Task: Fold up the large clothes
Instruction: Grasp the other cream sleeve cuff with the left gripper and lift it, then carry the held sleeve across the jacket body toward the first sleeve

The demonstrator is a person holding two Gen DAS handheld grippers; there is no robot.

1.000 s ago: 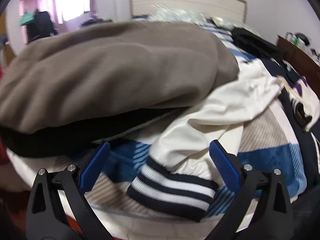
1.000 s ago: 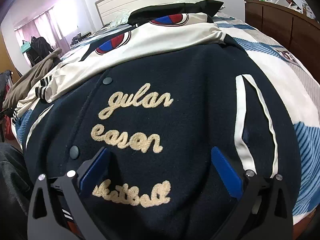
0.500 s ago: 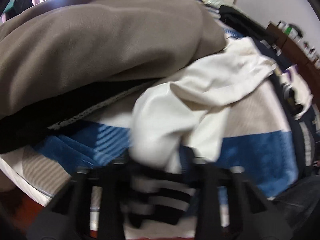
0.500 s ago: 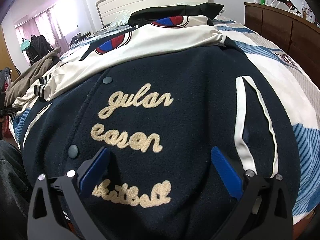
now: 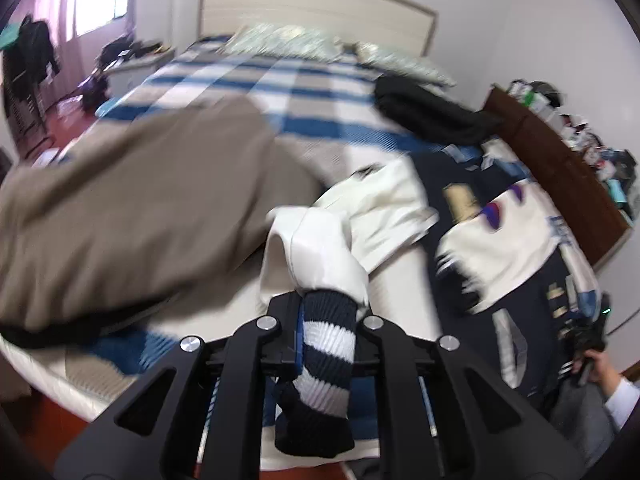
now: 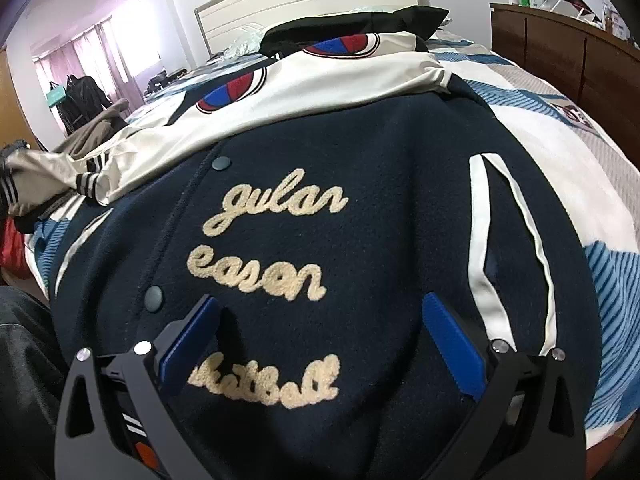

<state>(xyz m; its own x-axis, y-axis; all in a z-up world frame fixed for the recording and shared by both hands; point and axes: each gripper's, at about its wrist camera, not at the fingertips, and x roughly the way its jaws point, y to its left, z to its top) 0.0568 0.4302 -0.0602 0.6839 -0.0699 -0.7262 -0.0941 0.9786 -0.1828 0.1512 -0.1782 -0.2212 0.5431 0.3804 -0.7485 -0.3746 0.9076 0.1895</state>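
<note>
A navy varsity jacket point(image 6: 360, 208) with cream script lettering and cream sleeves lies on the bed; it also shows in the left wrist view point(image 5: 520, 248). My left gripper point(image 5: 326, 320) is shut on the jacket's navy-and-white striped cuff point(image 5: 320, 364) and holds the cream sleeve point(image 5: 320, 248) lifted above the bed. My right gripper point(image 6: 320, 340) is open, its blue pads point(image 6: 452, 344) resting over the jacket's lower front near the lettering.
A brown garment point(image 5: 132, 208) lies heaped on the bed's left side. A black garment point(image 5: 428, 112) lies near the pillows. The blue checked bedspread point(image 5: 288, 80) covers the bed. A brown dresser point(image 6: 560, 52) stands on the right.
My left gripper closed on the striped cuff and lifted the sleeve up off the bed. The right gripper has stayed in place, open.
</note>
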